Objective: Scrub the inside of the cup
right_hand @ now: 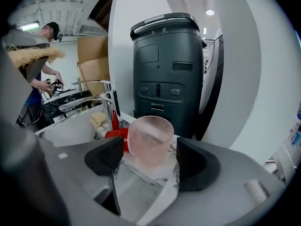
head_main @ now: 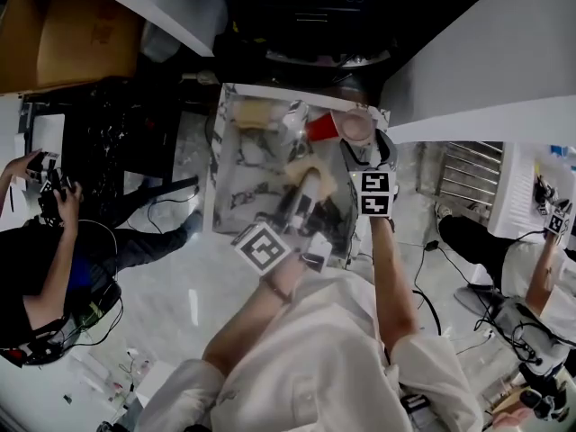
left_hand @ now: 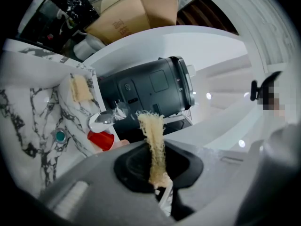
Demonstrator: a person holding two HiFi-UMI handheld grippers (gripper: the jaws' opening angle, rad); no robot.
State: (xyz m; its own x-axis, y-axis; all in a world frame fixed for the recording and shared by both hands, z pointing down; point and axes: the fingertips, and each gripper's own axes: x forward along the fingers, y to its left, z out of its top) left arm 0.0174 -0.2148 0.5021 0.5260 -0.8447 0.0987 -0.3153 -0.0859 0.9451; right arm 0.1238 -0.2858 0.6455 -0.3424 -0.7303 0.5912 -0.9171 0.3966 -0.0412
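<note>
A pink dimpled glass cup [right_hand: 149, 138] stands on the marble rim at the sink's back right corner [head_main: 358, 126]. My right gripper [right_hand: 146, 161] is open; the cup sits between its black pads [right_hand: 104, 155] with a gap on each side. In the head view the right gripper [head_main: 364, 151] reaches up to the cup. My left gripper [left_hand: 157, 173] is shut on a tan loofah scrubber [left_hand: 153, 140], whose frayed end sticks up. It hovers over the sink [head_main: 301, 194], to the left of and nearer than the cup.
The marble sink [head_main: 236, 165] holds a red item [right_hand: 116, 134] beside the cup, a chrome faucet [right_hand: 91, 100] and a yellow sponge [left_hand: 80, 88]. A dark grey appliance [right_hand: 167, 65] stands behind the cup. People work at the left [head_main: 45, 232] and right [head_main: 540, 259].
</note>
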